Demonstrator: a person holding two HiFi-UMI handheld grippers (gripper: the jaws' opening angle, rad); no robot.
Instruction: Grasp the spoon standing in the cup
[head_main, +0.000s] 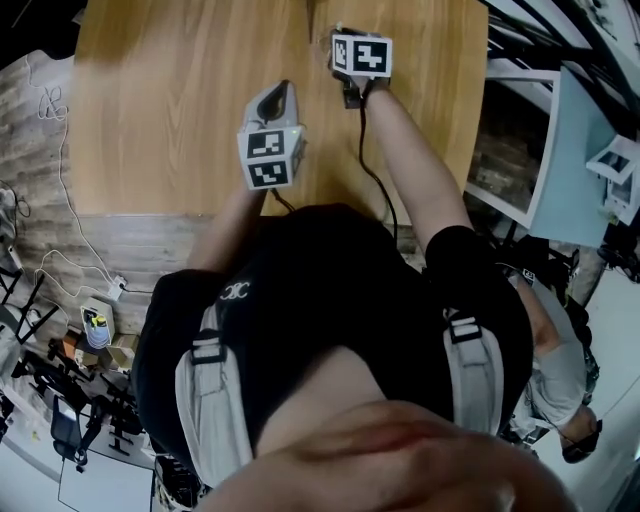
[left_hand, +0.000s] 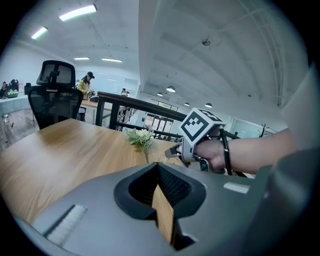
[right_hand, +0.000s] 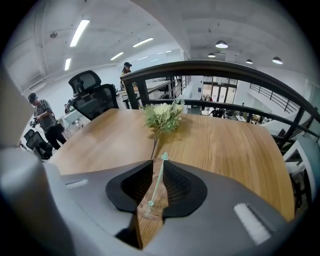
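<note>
In the right gripper view a thin pale-green spoon (right_hand: 157, 181) stands in a clear glass cup (right_hand: 146, 214) on the wooden table (right_hand: 227, 145). My right gripper (right_hand: 159, 164) is open by a narrow gap. The spoon's handle rises through that gap, and its clover-shaped top lies close to the right pad (right_hand: 176, 184). In the head view the right gripper (head_main: 360, 55) is at the far middle of the table (head_main: 160, 110), and the cup is hidden there. My left gripper (head_main: 270, 130) hovers nearer me and is shut on nothing (left_hand: 159, 167).
A sprig of pale flowers (right_hand: 162, 116) lies on the table beyond the cup. A black office chair (left_hand: 54, 97) stands at the table's far end. A dark railing (right_hand: 225, 70) runs behind. People stand in the background. Cables and clutter lie on the floor (head_main: 60, 330).
</note>
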